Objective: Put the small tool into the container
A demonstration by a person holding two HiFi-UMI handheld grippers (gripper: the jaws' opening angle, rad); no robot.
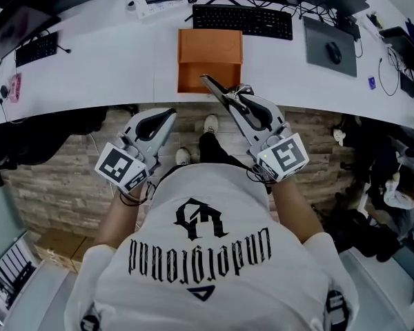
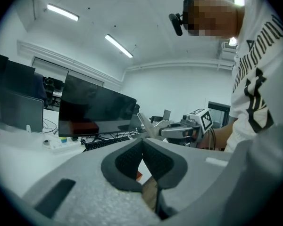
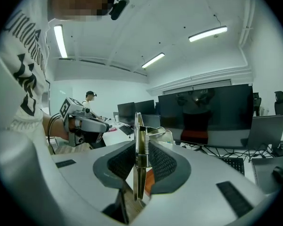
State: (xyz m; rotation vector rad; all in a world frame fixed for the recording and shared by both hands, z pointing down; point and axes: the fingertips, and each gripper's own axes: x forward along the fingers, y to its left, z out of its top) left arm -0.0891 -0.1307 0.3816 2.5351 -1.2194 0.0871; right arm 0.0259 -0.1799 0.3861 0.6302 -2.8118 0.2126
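An orange box-shaped container (image 1: 209, 61) lies on the white desk (image 1: 124, 67), straight ahead of me. My right gripper (image 1: 240, 99) is shut on a small metal tool with a spring (image 1: 217, 90), whose tip reaches over the desk's near edge, just in front of the container. In the right gripper view the tool (image 3: 140, 149) stands upright between the pads. My left gripper (image 1: 167, 116) hangs lower left, short of the desk edge, its jaws shut with nothing in them. From the left gripper view the right gripper (image 2: 179, 130) and tool (image 2: 144, 124) show ahead.
A black keyboard (image 1: 241, 21) lies behind the container, a mouse (image 1: 333, 52) on a dark pad to the right, another keyboard (image 1: 36, 49) at far left. Dark monitors (image 3: 205, 114) line the desk's back. Another person (image 3: 89, 97) stands far off.
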